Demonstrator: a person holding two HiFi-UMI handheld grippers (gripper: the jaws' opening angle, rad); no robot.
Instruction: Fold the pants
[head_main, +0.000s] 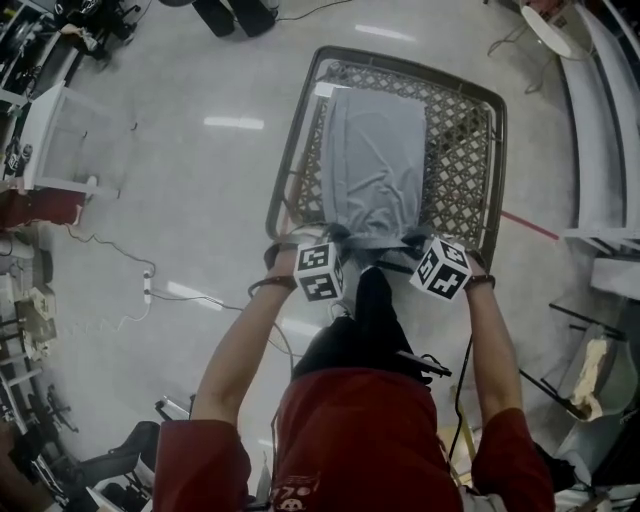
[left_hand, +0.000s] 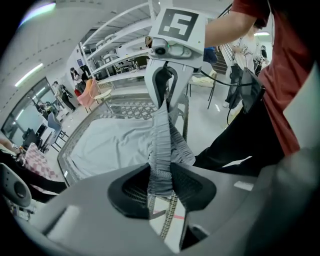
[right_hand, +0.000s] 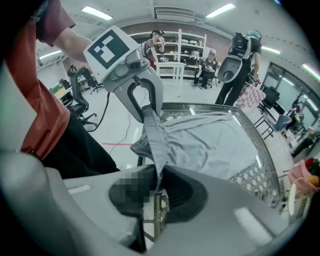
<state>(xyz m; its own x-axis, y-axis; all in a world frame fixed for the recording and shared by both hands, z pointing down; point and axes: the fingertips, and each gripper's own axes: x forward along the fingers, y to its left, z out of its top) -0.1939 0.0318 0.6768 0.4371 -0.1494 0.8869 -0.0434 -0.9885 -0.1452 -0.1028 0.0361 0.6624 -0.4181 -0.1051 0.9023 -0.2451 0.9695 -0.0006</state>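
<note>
Grey pants (head_main: 375, 160) lie lengthwise on a metal lattice table (head_main: 462, 150), legs pointing away, waistband at the near edge. My left gripper (head_main: 335, 240) is shut on the left end of the waistband (left_hand: 161, 165), which is gathered between its pads. My right gripper (head_main: 410, 240) is shut on the right end of the waistband (right_hand: 155, 150). The band stretches taut between the two, lifted off the table's near edge. In the left gripper view, the right gripper (left_hand: 162, 102) pinches the fabric; the right gripper view shows the left gripper (right_hand: 148, 107) doing the same.
The table's rim (head_main: 280, 180) frames the pants on all sides. A cable and power strip (head_main: 147, 285) lie on the floor at left, near a white cabinet (head_main: 55, 140). A red floor line (head_main: 528, 225) runs at right. People and shelves (right_hand: 192, 50) stand far off.
</note>
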